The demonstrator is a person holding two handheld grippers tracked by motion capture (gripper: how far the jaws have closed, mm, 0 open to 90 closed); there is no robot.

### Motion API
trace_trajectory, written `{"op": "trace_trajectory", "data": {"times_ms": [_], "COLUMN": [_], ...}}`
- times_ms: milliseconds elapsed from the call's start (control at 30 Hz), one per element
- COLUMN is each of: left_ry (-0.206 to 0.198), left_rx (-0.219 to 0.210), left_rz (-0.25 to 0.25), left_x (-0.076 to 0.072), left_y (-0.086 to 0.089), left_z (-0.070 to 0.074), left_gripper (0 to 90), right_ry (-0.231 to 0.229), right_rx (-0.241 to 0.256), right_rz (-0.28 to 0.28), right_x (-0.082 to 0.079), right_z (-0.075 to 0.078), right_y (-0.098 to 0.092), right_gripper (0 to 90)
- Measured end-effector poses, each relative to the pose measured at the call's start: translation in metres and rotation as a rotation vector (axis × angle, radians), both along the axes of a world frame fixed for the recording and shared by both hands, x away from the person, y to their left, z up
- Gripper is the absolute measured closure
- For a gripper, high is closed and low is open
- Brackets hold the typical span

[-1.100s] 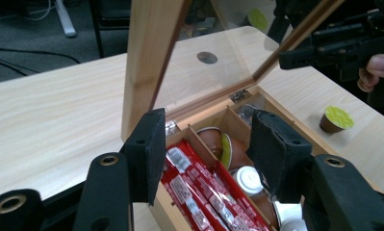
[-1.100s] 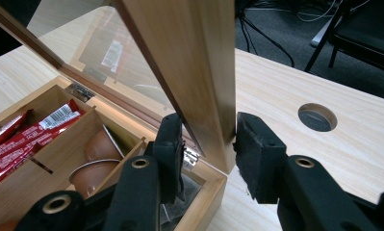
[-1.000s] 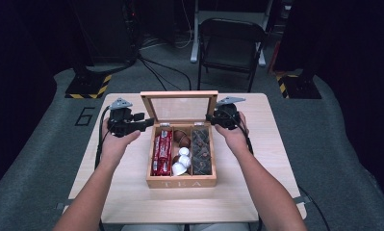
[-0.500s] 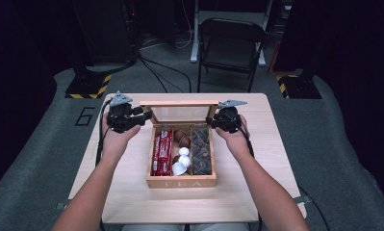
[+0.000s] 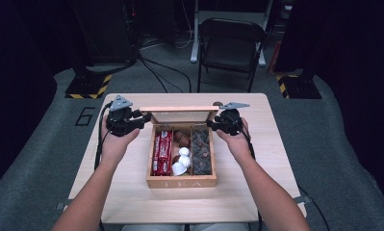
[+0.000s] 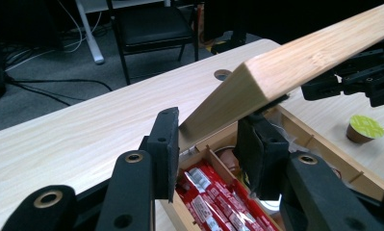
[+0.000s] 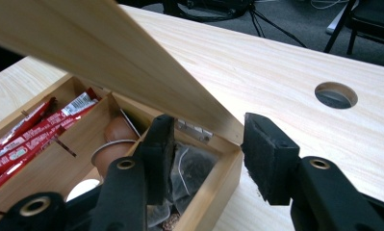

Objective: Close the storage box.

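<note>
A wooden tea box [image 5: 182,182] sits mid-table with its lid [image 5: 180,115] tilted about halfway down. My left gripper [image 5: 144,118] grips the lid's left end, and my right gripper [image 5: 212,122] grips its right end. In the left gripper view the lid [image 6: 300,62] corner fills the gap of the gripper [image 6: 206,139], above red packets [image 6: 213,202]. In the right gripper view the gripper [image 7: 206,139] straddles the lid [image 7: 108,53] near the hinge. Inside the box lie red packets [image 5: 161,153], white capsules [image 5: 181,161] and dark tea bags [image 5: 201,151].
A green-topped capsule [image 6: 365,129] stands on the table beyond the box. The table has a round hole [image 5: 217,103] behind the box. A black chair [image 5: 230,43] stands past the far edge. Bare tabletop [image 5: 271,144] lies on both sides of the box.
The lid has swung down from nearly upright to a lower tilt over the box. Both grippers have stayed at its ends and moved with it.
</note>
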State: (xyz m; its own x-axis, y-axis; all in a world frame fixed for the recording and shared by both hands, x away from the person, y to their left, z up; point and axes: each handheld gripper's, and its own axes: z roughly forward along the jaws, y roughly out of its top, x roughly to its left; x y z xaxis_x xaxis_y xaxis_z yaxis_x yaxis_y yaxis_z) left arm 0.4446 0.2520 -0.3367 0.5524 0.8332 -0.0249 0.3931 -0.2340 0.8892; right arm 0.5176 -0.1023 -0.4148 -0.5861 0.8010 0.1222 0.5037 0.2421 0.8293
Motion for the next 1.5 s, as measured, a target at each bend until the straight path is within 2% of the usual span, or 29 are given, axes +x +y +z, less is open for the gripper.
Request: {"op": "trace_trajectory", "data": {"times_ms": [167, 233, 367, 600, 767, 967, 1033, 1267, 1400, 1500], "left_ry": [0.008, 0.008, 0.008, 0.001, 0.009, 0.017, 0.012, 0.009, 0.007, 0.013], "left_rx": [-0.003, -0.005, -0.018, 0.004, -0.008, 0.004, -0.004, -0.022, -0.019, -0.018], "left_rz": [-0.006, -0.007, -0.007, -0.023, -0.036, -0.051, -0.046, -0.053, -0.056, -0.058], "left_x": [-0.005, -0.007, -0.011, -0.021, -0.028, -0.036, -0.039, -0.048, -0.052, -0.055], "left_y": [0.001, 0.001, 0.001, 0.001, 0.004, 0.005, 0.004, 0.006, 0.007, 0.007], "left_z": [-0.003, -0.004, -0.008, -0.014, -0.017, -0.02, -0.022, -0.027, -0.031, -0.033], "left_gripper": [60.4, 60.3, 60.0, 59.7, 59.4, 59.0, 58.9, 58.8, 58.8, 58.8], "right_ry": [0.004, -0.008, -0.02, -0.01, -0.044, -0.061, -0.063, -0.084, -0.113, -0.11], "right_rx": [-0.004, -0.01, 0.011, 0.049, 0.042, 0.098, 0.105, 0.1, 0.092, 0.102], "right_rz": [-0.001, 0.002, 0.001, 0.018, 0.028, 0.054, 0.061, 0.071, 0.072, 0.074], "right_x": [-0.007, -0.011, -0.018, -0.032, -0.048, -0.064, -0.07, -0.084, -0.091, -0.096], "right_z": [-0.002, 0.001, 0.007, 0.011, 0.015, 0.022, 0.023, 0.025, 0.027, 0.028], "right_y": [-0.003, -0.003, -0.002, -0.005, -0.007, -0.012, -0.012, -0.014, -0.017, -0.018], "right_gripper": [51.5, 51.3, 50.4, 47.4, 46.6, 45.8, 45.7, 44.7, 44.5, 44.5]}}
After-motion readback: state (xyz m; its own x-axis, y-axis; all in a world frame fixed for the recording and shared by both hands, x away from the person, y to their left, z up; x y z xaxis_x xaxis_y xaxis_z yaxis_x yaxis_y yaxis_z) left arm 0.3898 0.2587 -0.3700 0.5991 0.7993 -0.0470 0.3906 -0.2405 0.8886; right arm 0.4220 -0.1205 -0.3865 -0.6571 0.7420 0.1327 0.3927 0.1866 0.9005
